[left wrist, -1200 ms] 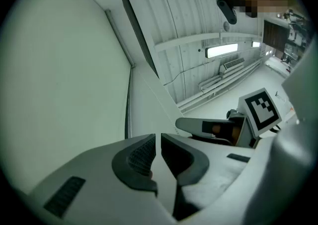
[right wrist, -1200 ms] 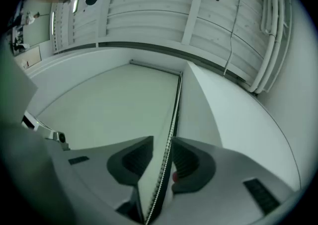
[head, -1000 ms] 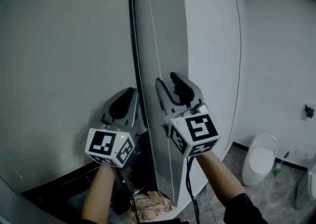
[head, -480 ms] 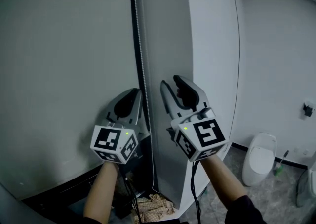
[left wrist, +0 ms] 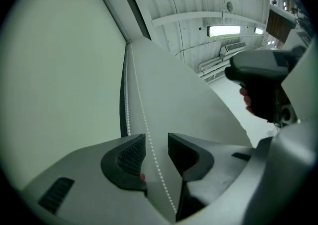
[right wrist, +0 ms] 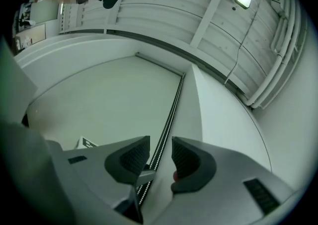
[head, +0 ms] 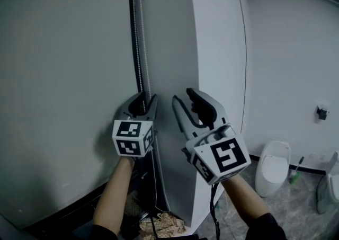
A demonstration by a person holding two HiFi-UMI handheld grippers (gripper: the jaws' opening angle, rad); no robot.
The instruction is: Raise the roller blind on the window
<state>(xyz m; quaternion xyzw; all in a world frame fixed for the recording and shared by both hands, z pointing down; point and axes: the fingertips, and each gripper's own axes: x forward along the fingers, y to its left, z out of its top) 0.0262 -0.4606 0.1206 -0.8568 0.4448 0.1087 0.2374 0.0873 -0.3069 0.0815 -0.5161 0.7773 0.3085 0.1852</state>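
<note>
The grey roller blind (head: 63, 74) hangs down over the window on the left. Its bead chain (head: 139, 48) runs down the dark gap at the blind's right edge. My left gripper (head: 144, 97) is raised at the chain. In the left gripper view the chain (left wrist: 140, 110) passes through the narrow gap between the jaws of the left gripper (left wrist: 156, 144), which stand slightly apart and do not pinch it. My right gripper (head: 183, 95) is open just to the right, in front of the white wall panel, holding nothing. In the right gripper view, the chain (right wrist: 171, 105) lies ahead of the right gripper (right wrist: 160, 152).
A white wall column (head: 217, 74) stands right of the chain. A toilet (head: 273, 167) and a toilet brush (head: 294, 172) stand at the lower right. Crumpled cloth (head: 161, 225) lies on the floor below the grippers. A ceiling light (left wrist: 223, 31) glows overhead.
The left gripper has risen and moved right, up to the bead chain. The right gripper has stayed beside it, open, and shifted only slightly.
</note>
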